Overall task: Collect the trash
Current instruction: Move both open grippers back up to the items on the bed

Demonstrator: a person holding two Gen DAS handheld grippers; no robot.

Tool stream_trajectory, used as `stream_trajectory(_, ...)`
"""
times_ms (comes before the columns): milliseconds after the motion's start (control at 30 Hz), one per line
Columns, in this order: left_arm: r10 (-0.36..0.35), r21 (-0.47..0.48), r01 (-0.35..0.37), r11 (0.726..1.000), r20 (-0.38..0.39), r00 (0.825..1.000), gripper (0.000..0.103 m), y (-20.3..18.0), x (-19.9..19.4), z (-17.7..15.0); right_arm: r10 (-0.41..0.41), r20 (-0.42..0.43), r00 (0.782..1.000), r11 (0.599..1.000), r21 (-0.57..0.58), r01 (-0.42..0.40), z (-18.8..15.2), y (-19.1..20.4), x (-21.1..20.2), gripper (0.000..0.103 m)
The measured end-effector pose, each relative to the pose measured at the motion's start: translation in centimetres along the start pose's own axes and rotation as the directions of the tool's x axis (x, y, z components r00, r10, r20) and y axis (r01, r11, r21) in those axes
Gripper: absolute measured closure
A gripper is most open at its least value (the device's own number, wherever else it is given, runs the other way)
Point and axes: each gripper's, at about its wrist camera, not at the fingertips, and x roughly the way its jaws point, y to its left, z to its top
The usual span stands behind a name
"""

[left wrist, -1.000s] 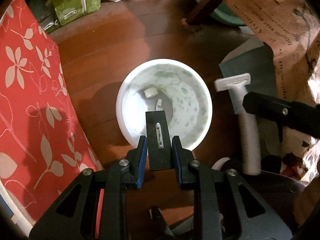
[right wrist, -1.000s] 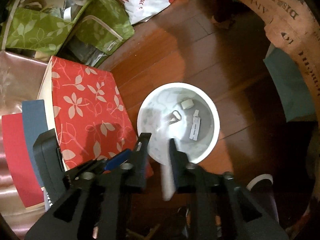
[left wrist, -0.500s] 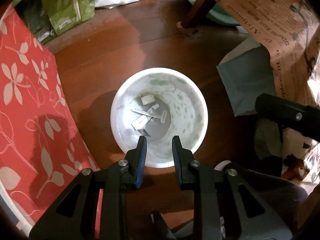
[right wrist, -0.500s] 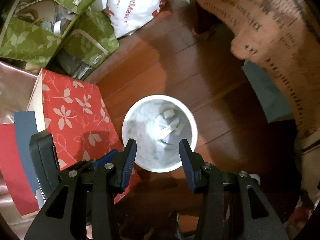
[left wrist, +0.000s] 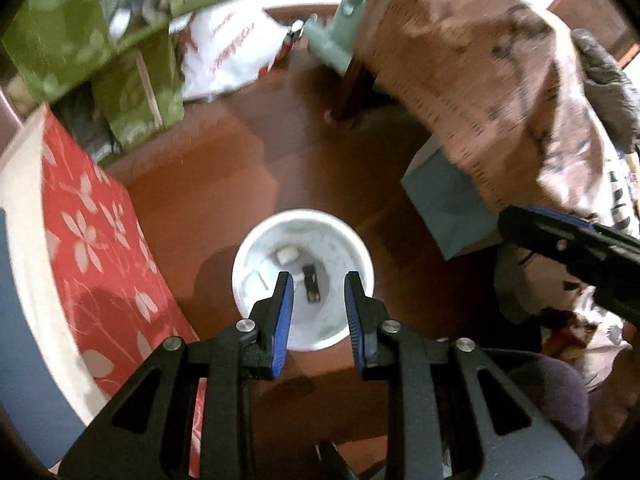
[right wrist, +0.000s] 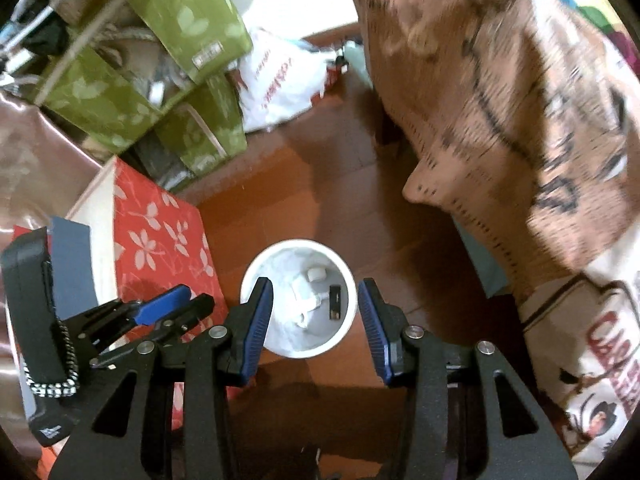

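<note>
Dark red-brown wooden floor (left wrist: 208,208), cluttered at the edges; both views look steeply down and are blurred.

Left gripper (left wrist: 319,289): blue-padded jaws apart with a narrow gap, nothing between them. Right gripper (right wrist: 316,294): jaws wider apart, also empty. Seen from the right wrist, the left gripper (right wrist: 176,302) shows at lower left with a black housing.

White bin (left wrist: 244,258) stands on the floor straight below both tools, open-topped. Inside lie the trash pieces: a small black rectangular item (left wrist: 311,285) near the middle, a white block (left wrist: 287,255) toward the far wall and some pale scraps.

Left of the bin, just beside it, a red box with white flower print (left wrist: 92,248). Behind it, green leaf-print fabric boxes (right wrist: 188,32) with small labels, unreadable. White plastic bag (right wrist: 276,84) with red lettering, too blurred to read. Right of the bin, a brown cloth with dark printed script (right wrist: 500,92), illegible, hangs over a teal bag (left wrist: 448,208).
</note>
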Motion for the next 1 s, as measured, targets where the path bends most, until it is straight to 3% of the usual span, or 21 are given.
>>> stream_trajectory(133,-0.013,0.037,0.01,0.999,0.078,0.997,0.077,-1.8,-3.8,1.0,-0.001,0.084,0.996,1.0,-0.01,0.002,-0.1,-0.1,-3.8,0.062)
stream_trajectory(367,-0.043,0.127,0.015,0.992,0.221,0.974,0.074,-6.4,-10.5,1.9,-0.031,0.234,0.972,0.999,-0.016,0.035,-1.0,-1.0,-10.3,0.062)
stream_trajectory(467,-0.053,0.153,0.012,0.988,0.265,0.963,0.067,-8.1,-12.7,2.2,-0.049,0.299,0.953,0.999,0.001,0.051,-1.6,-2.0,-13.3,0.062)
stream_trajectory(700,-0.111,0.23,0.027,0.973,0.36,0.926,0.063,-14.1,-17.3,3.0,-0.096,0.443,0.891,0.995,0.073,0.071,-3.1,-5.8,-20.2,0.062)
stream_trajectory(800,-0.126,0.266,0.019,0.964,0.388,0.913,0.058,-16.8,-18.6,3.4,-0.121,0.486,0.866,0.991,0.114,0.074,-3.7,-7.8,-22.5,0.062)
stream_trajectory(1000,-0.209,0.327,0.072,0.942,0.406,0.889,0.053,-22.5,-20.2,4.2,-0.208,0.54,0.815,0.97,0.221,0.101,-5.4,-13.2,-26.7,0.061)
